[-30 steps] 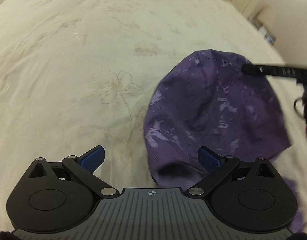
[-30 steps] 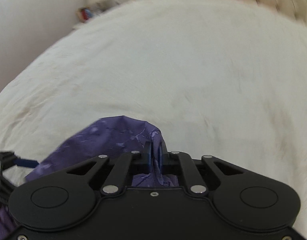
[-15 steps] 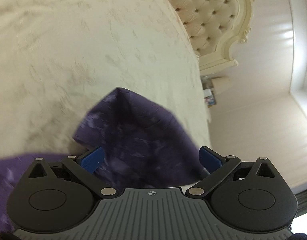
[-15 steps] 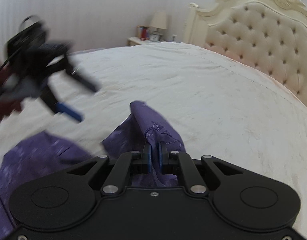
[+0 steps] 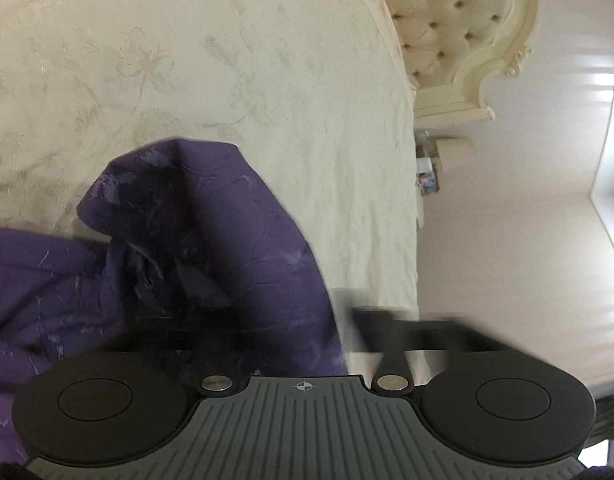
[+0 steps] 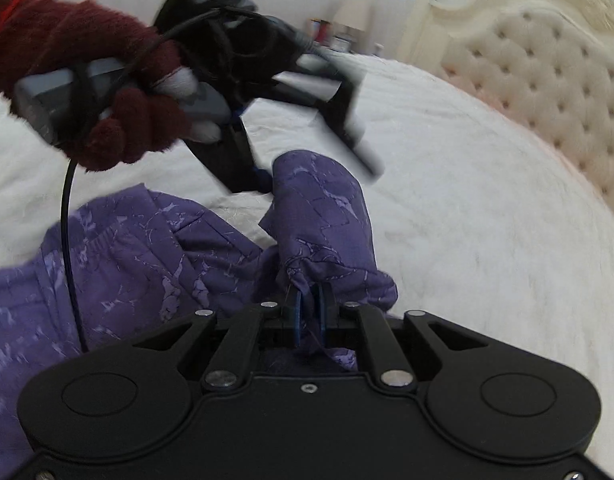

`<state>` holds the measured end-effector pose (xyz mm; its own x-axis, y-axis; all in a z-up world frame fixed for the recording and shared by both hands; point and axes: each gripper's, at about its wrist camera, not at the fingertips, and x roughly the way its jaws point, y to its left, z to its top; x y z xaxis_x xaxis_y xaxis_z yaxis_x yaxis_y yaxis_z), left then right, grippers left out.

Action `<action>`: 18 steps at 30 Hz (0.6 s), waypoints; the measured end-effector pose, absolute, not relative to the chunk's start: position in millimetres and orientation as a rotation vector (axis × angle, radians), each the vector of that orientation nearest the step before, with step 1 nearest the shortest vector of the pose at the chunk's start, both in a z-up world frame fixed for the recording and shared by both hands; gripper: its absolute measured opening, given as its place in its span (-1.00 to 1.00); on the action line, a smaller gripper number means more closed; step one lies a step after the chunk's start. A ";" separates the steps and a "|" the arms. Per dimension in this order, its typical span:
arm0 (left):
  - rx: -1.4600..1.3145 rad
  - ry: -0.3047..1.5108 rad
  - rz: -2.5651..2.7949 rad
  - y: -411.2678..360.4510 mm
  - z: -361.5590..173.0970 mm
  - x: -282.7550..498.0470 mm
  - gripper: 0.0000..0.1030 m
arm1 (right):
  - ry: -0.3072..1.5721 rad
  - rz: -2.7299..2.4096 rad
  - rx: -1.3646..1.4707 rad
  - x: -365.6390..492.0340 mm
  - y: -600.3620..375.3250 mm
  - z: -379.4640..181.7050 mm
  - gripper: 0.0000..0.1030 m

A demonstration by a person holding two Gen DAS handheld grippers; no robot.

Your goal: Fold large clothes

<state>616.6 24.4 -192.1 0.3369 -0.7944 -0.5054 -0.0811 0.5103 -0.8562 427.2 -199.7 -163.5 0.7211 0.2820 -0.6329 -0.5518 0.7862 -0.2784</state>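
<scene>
Right wrist view, low centre: the right tongs (image 6: 310, 312) have just been easing apart, blue pads close together with a fold of the purple garment (image 6: 155, 256) between them. Upper left there, a gloved hand (image 6: 119, 120) carries the left tongs (image 6: 267, 178), which have just been closing; blur hides whether they pinch the cloth. The garment lies lower left on the cream bed (image 5: 267, 80).

1 purple garment (image 6: 155, 264), 2 hand-held grippers, left (image 6: 263, 176) & right (image 6: 311, 312), 1 gloved hand (image 6: 119, 92), 1 bed (image 5: 267, 80), 1 headboard (image 6: 547, 72), 1 lamp (image 6: 353, 12)
</scene>
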 end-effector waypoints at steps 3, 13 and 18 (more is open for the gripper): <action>-0.907 1.128 -0.563 29.3 -182.1 596.5 -0.71 | 0.666 0.410 -0.256 418.7 -219.6 -157.7 0.42; -0.960 1.151 -0.530 53.0 -205.3 493.9 -0.72 | 0.900 0.271 0.675 380.5 -301.4 -213.2 0.76; -0.915 1.241 -0.451 61.0 -244.2 457.9 -0.72 | 0.931 0.201 0.779 369.7 -308.8 -238.3 0.76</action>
